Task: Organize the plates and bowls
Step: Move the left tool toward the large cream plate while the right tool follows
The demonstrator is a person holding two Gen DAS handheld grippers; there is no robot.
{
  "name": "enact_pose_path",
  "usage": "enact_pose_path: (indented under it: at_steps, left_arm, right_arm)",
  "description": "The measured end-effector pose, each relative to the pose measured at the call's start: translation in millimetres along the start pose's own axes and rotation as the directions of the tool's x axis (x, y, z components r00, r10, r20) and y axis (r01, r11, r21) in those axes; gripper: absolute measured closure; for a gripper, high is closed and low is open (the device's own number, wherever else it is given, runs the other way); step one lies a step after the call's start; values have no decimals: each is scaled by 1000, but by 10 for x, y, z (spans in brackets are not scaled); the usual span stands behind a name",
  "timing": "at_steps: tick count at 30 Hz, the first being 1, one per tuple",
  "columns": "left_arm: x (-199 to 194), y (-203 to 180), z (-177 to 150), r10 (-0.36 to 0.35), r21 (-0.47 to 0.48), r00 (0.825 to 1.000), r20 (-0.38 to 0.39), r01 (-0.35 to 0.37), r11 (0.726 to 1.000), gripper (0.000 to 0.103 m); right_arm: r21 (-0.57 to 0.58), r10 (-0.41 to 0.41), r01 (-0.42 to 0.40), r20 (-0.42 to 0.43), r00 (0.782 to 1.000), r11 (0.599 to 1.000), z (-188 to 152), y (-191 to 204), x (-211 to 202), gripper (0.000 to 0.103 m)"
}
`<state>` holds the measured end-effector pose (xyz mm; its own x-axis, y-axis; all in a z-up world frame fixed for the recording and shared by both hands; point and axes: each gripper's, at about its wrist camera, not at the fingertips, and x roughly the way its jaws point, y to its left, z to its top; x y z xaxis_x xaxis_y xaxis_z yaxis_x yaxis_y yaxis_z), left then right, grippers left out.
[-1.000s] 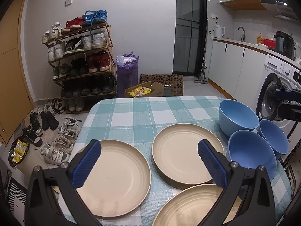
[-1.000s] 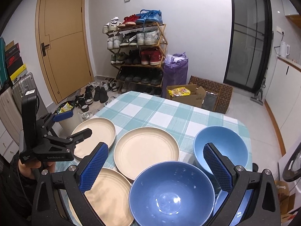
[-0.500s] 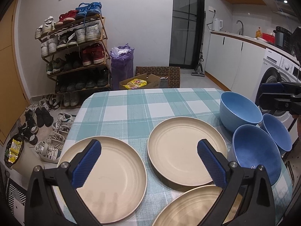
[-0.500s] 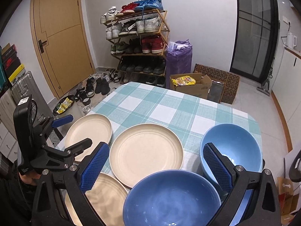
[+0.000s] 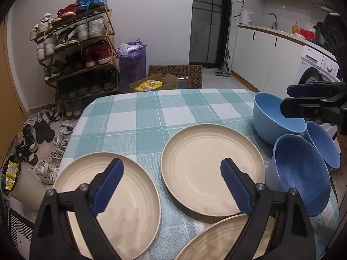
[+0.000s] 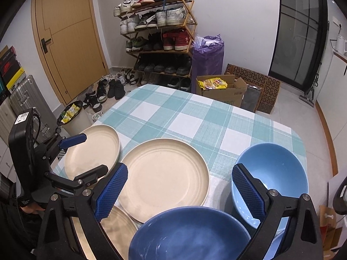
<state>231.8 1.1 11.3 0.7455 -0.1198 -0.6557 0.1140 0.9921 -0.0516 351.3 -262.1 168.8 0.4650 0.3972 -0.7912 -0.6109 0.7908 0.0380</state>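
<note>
Three cream plates lie on the checked tablecloth: a left plate, a middle plate and a near plate that partly overlaps the middle one. Three blue bowls stand at the right: a light blue bowl, a darker bowl and a small bowl. My left gripper hovers over the gap between the left and middle plates, its jaws closing with nothing between them. My right gripper is open above the darker bowl, beside the light blue bowl.
A shoe rack, a purple bag and a cardboard box stand beyond the table's far edge. A bin sits on the floor at the left corner. A washing machine and counter are on the right.
Both grippers have come down and forward toward the dishes. The left gripper's fingers stand closer together than before. Plates and bowls have not moved.
</note>
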Motion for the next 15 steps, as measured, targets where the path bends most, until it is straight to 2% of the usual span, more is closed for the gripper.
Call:
enact_pose_path:
  at_steps: [12, 15]
  left_arm:
    - [169, -63, -57, -33, 22, 998, -56, 35, 999, 14]
    - [218, -70, -69, -42, 23, 997, -72, 44, 999, 19]
  right_arm:
    - [-26, 4, -6, -81, 997, 1000, 75, -3, 418, 5]
    - [-25, 6, -9, -107, 994, 1000, 64, -26, 532, 7]
